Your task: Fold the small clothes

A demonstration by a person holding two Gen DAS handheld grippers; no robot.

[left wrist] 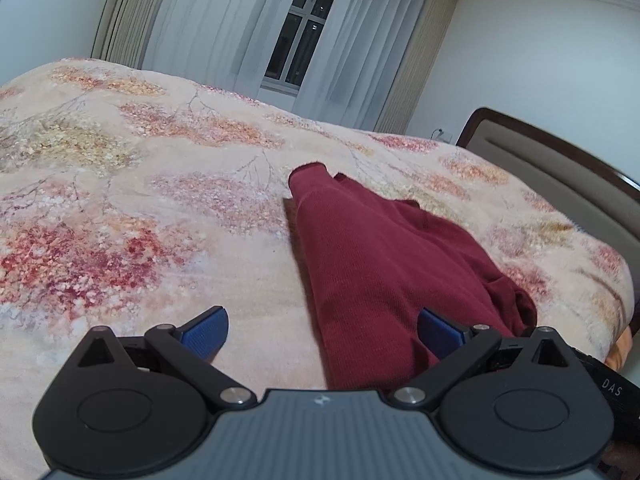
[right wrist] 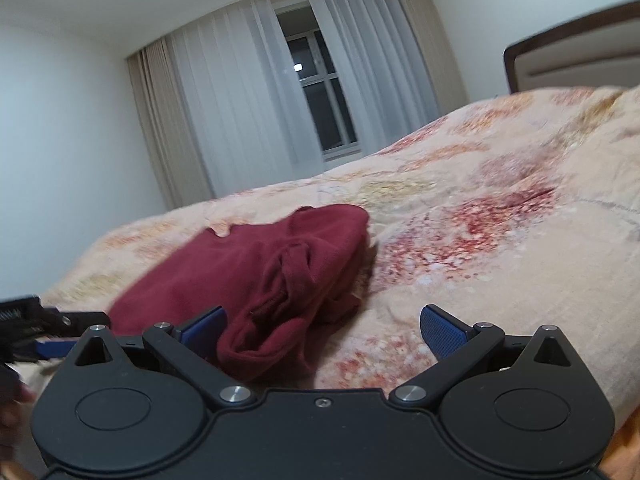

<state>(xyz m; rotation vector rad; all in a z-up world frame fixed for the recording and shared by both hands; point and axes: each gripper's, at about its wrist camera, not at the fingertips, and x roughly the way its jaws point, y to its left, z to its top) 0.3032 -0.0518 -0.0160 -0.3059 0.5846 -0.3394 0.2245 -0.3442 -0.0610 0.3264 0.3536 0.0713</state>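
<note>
**Maroon garment on the bed, both grippers open**

A maroon knit garment [left wrist: 372, 264] lies partly folded on the floral bedspread [left wrist: 140, 200], near the bed's edge. The left gripper [left wrist: 322, 332] stands wide, empty, straddling the garment's near left edge. The right gripper [right wrist: 322, 332] is likewise wide and empty, its left pad beside the bunched near end. The fabric appears light, soft and limp; it should be pinched at an edge or corner, not mid-panel.
</note>
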